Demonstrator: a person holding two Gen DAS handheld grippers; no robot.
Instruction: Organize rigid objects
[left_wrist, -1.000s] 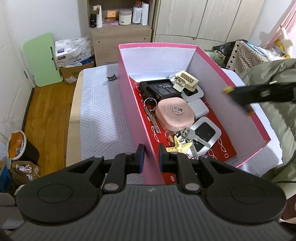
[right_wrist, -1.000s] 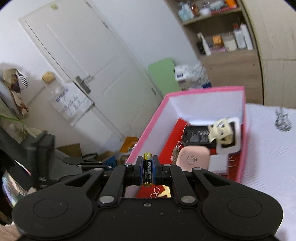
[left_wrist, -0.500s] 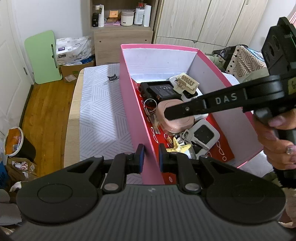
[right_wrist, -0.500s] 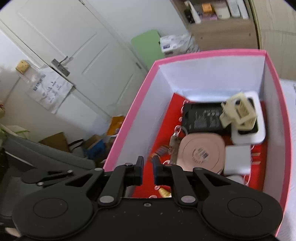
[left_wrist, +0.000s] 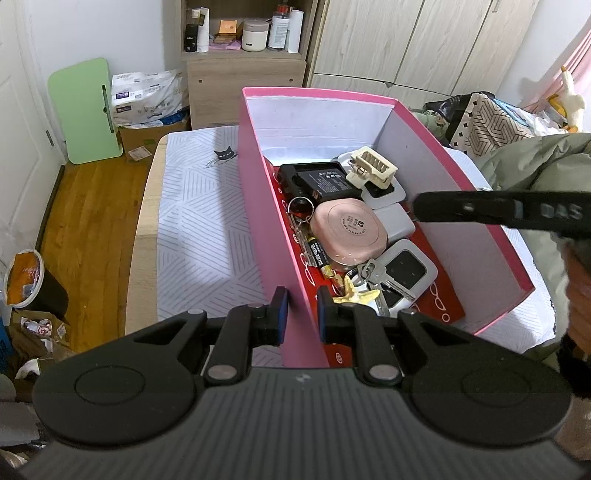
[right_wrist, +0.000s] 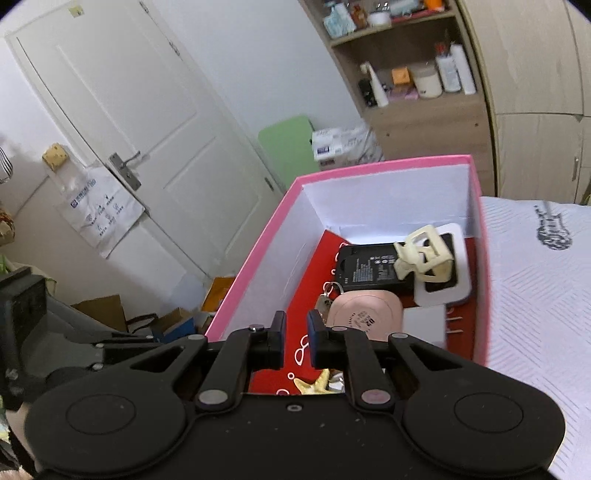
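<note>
My left gripper (left_wrist: 299, 310) clamped on the pink box (left_wrist: 258, 206) wall, my right gripper (right_wrist: 295, 334) just opening, empty, battery (left_wrist: 318, 254) inside at nine o'clock of pink case (left_wrist: 349, 232).

Pink box (left_wrist: 275, 236): crowded floor, open top

Its high walls block entry from the sides. Inside, the black pack (left_wrist: 319, 180), pink case (left_wrist: 349, 230), keys (left_wrist: 384, 278) and battery (left_wrist: 318, 254) leave free only a bare red strip (right_wrist: 295, 332) near the front.
</note>
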